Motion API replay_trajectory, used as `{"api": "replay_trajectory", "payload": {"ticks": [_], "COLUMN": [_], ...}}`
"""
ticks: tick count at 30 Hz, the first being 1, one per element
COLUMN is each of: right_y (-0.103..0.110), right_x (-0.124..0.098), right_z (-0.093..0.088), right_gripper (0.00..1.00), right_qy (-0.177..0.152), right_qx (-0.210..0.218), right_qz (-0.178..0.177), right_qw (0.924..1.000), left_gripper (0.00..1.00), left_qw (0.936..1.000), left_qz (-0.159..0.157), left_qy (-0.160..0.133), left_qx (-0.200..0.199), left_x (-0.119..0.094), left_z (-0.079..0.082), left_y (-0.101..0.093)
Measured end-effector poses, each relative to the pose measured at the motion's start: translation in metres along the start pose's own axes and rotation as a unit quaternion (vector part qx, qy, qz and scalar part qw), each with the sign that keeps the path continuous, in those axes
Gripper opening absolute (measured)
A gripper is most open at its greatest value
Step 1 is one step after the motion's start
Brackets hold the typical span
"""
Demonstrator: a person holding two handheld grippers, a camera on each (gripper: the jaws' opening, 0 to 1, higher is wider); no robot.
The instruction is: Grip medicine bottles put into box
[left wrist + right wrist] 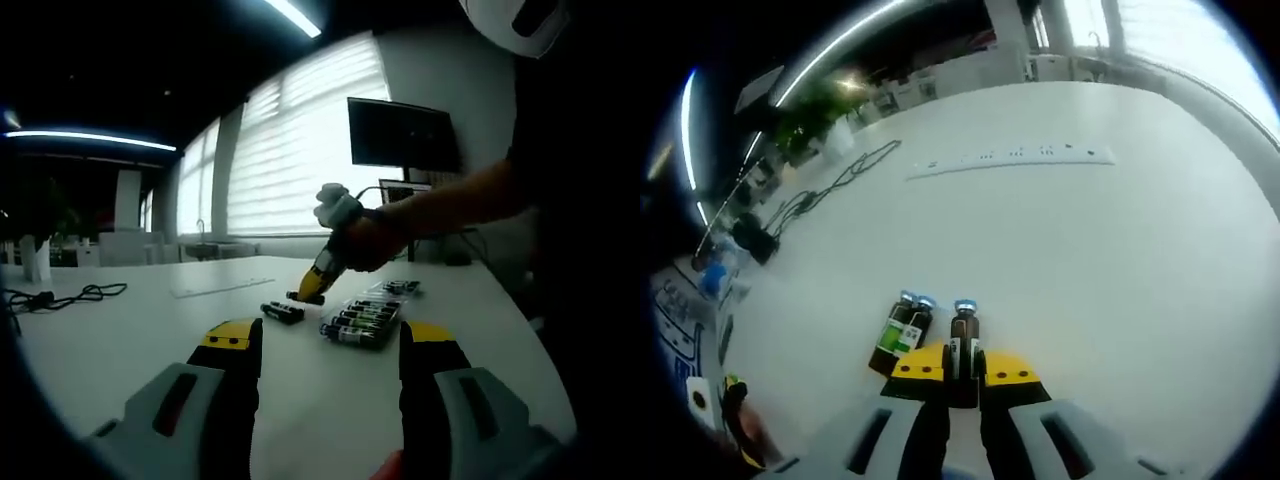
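A white table [120, 330] stands before bright window blinds [300, 150], with a power strip [1010, 158] near its far edge. The right gripper [963, 372] pinches one medicine bottle [963, 335] between its jaws, low over the table, the person's hand [365, 240] angling it steeply down. Two more bottles [902, 332] lie just beside it; a sideways lift could knock them rolling. The box [368, 315], already holding a row of bottles, sits near the table's right edge. The left gripper [330, 350] hovers spread, holding nothing.
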State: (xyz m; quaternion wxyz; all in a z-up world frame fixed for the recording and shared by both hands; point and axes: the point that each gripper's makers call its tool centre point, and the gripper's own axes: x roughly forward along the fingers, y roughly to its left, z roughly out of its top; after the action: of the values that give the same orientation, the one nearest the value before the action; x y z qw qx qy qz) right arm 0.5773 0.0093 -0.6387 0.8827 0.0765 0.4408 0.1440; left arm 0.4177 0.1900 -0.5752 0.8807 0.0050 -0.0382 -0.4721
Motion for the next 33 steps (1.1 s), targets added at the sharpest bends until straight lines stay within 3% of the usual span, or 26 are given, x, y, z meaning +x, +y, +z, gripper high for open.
{"api": "replay_trajectory", "payload": {"ticks": [5, 8, 15, 20, 26, 33], "right_y": [-0.004, -0.009, -0.018, -0.024, -0.036, -0.057], "right_x": [-0.021, -0.034, -0.067, -0.085, -0.106, -0.118], "right_z": [-0.002, -0.003, -0.019, -0.032, -0.047, -0.07], "right_gripper": [0.07, 0.07, 0.07, 0.07, 0.07, 0.07], "right_qy": [-0.027, -0.065, -0.109, -0.119, -0.139, -0.131], "right_qx": [0.001, 0.001, 0.012, 0.015, 0.001, 0.009], "right_qz": [-0.009, -0.026, -0.053, -0.061, -0.098, -0.126], "right_qw": [0.9996, 0.9976, 0.9926, 0.9909, 0.9855, 0.9833], "left_gripper": [0.48, 0.48, 0.48, 0.48, 0.48, 0.48], "left_qw": [1.0, 1.0, 0.9999, 0.9999, 0.9999, 0.9999], "left_qz": [0.0, -0.002, -0.005, -0.005, -0.005, -0.008], "left_qy": [0.001, 0.0, -0.003, -0.002, 0.001, 0.004], "left_qx": [0.0, -0.002, -0.014, -0.012, -0.012, -0.011], "left_x": [0.0, 0.0, 0.0, 0.0, 0.001, 0.002], "left_z": [-0.001, 0.0, 0.001, 0.0, -0.001, -0.003], "left_y": [0.0, 0.0, 0.001, 0.001, 0.001, 0.0]}}
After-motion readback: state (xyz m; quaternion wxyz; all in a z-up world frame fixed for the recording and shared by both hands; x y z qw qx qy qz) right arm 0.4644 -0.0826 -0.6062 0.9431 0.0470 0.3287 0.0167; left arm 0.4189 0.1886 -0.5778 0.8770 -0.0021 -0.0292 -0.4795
